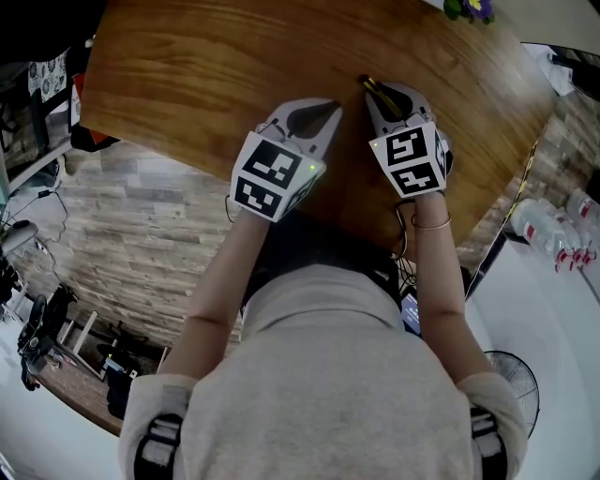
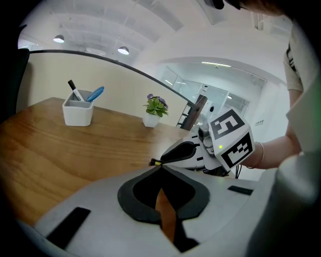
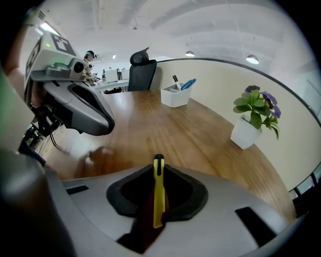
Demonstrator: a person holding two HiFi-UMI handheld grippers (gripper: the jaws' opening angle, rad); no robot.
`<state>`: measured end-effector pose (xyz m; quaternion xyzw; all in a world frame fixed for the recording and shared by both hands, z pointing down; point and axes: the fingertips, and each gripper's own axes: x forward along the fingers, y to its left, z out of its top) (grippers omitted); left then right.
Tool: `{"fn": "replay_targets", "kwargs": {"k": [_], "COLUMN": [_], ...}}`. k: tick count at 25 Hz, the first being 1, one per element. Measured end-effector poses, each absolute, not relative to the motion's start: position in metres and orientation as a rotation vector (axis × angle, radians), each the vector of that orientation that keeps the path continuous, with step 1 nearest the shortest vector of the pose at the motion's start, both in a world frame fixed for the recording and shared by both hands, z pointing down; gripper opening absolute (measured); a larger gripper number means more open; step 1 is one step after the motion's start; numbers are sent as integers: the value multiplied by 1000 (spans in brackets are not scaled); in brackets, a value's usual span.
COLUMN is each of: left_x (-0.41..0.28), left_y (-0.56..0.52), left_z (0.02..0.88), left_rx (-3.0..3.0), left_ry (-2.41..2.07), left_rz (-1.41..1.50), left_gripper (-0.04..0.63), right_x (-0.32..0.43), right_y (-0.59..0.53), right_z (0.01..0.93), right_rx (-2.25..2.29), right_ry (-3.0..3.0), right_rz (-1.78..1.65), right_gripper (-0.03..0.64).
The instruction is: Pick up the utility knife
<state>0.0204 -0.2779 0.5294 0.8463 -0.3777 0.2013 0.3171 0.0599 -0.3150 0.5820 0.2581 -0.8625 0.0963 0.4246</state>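
left tool (image 1: 330, 111) closed, right tool (image 1: 377, 96) gripping

Your right gripper (image 1: 382, 94) hides most of the utility knife (image 1: 367, 83) in the head view; only its tip shows, upper centre. In the right gripper view its lower end vanishes between the jaws. Potted plant (image 1: 468, 8) cut off at top edge. Pens (image 3: 186, 84) in holder (image 3: 175, 97), upper centre: too small to identify.
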Motion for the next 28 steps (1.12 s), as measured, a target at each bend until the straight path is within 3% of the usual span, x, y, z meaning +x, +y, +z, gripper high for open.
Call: {"fn": "replay_targets", "kwargs": {"k": [15, 28], "left_x": [17, 5], "left_y": [-256, -242], "left_z": [513, 484], "left_rx": [2253, 2347], "left_ry": [-1005, -967], "left_rz": [568, 558], "left_gripper": [12, 13], "right_x": [55, 42], "right_y": [-269, -263], "right_z": [568, 497], "right_rx": [625, 823], "right_ry": [-2222, -2362], "right_rz": [370, 315], "right_gripper": [77, 78]}}
